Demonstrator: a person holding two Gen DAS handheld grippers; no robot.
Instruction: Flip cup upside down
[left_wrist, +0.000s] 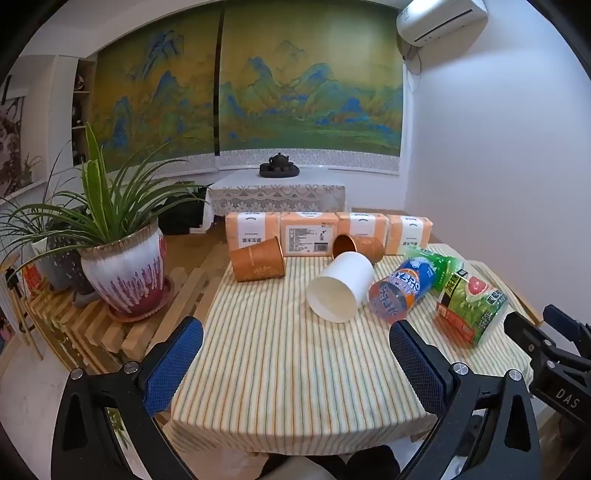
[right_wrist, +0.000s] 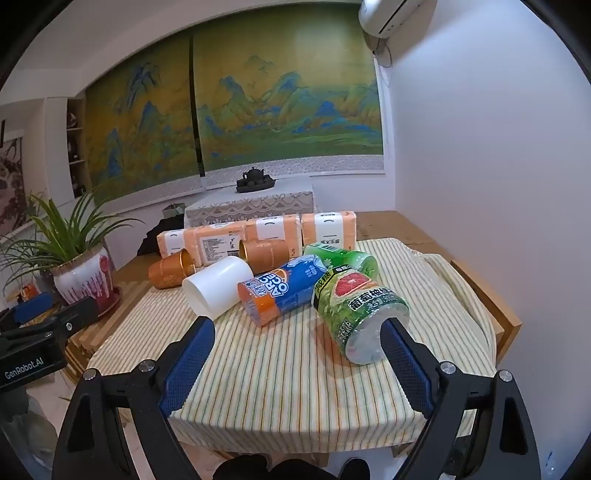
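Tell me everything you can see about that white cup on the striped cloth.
The white cup is plain, unprinted, and looks like paper. It lies on its side on the striped cloth, open mouth toward the cameras, apparently empty. A blue-and-orange bottle lies against its right side; an orange cup lies just behind. Neither gripper touches it.

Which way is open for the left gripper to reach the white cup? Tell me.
Probably straight ahead: the left gripper is open, only bare striped cloth lies between it and the white cup, whose mouth faces it; the blue bottle crowds one side.
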